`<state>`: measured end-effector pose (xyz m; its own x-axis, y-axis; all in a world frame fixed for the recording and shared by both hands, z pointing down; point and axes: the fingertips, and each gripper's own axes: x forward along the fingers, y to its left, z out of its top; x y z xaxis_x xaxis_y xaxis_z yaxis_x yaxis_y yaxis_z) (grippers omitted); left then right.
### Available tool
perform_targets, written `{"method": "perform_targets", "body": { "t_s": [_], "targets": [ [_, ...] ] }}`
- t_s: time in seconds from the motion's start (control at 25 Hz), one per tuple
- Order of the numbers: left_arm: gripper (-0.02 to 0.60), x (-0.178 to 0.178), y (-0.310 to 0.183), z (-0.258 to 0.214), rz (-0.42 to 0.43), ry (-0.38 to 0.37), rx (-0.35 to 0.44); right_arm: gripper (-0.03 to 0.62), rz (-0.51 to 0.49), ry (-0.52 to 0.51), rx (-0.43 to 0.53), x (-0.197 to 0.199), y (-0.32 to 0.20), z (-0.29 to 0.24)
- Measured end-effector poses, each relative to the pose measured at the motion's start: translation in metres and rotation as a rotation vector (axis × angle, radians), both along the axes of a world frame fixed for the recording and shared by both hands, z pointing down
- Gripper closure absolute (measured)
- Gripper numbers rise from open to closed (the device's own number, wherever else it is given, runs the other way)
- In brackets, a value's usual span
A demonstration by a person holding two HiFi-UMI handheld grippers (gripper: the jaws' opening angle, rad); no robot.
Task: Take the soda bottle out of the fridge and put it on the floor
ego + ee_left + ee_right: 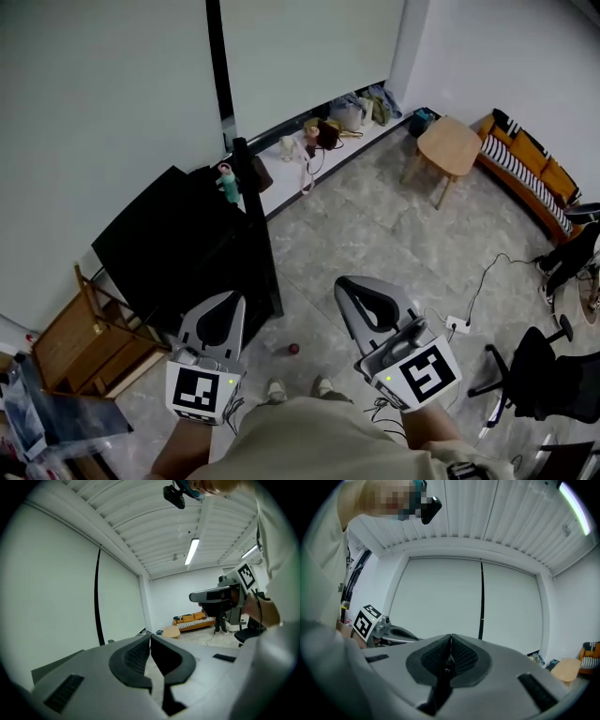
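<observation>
Both grippers are empty. Your left gripper (228,300) has its fingers (133,656) pressed together on nothing. The right gripper (450,637) is the same, with its fingers (465,657) closed and nothing between them. You hold both at about waist height, pointing out roughly level over the floor (375,234), so neither is set for a grasp.

Just ahead of your shoes (274,388), a small red-capped thing (293,349) stands on the floor, near the front corner of the fridge (178,244). It is likely the soda bottle seen from straight above (too small to be sure). If so, the bottle is out and down and the task looks done or nearly done. Closed, empty fingers fit that reading.

The fridge is black and low, at your left front against the wall. You can't tell from here whether its door is open. A teal flask (228,182) stands on top at the back edge; I'd judge it is not the soda.

Farther off, clutter lines the low sill (375,134) under the blinds. Beyond that are a round wood table (450,142) and an orange sofa (525,164) at the far wall.

If the red cap is not the bottle, the next job is the fridge door. For that you would need one gripper's fingers apart first.
</observation>
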<state>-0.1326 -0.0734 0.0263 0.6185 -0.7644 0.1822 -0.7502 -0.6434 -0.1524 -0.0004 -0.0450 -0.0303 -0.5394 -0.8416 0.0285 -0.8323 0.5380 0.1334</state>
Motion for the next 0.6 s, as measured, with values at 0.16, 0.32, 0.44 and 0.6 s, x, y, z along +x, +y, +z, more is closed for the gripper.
{"method": "perform_targets", "body": {
  "t_s": [0.16, 0.32, 0.44, 0.6],
  "targets": [
    [0.571, 0.008, 0.004, -0.005, -0.006, -0.055, 0.057, 0.597, -0.028, 0.020, 0.002, 0.001, 0.002, -0.006],
    [0.571, 0.004, 0.002, -0.008, -0.022, -0.074, 0.079, 0.597, -0.047, 0.025, -0.016, -0.008, -0.003, 0.001],
    [0.571, 0.001, 0.000, -0.011, -0.040, -0.052, 0.078, 0.597, -0.061, 0.043, -0.026, -0.010, -0.008, 0.004],
    [0.571, -0.001, -0.003, -0.010, -0.055, -0.018, 0.051, 0.597, -0.057, 0.048, -0.019, -0.006, -0.016, 0.003]
  ]
}}
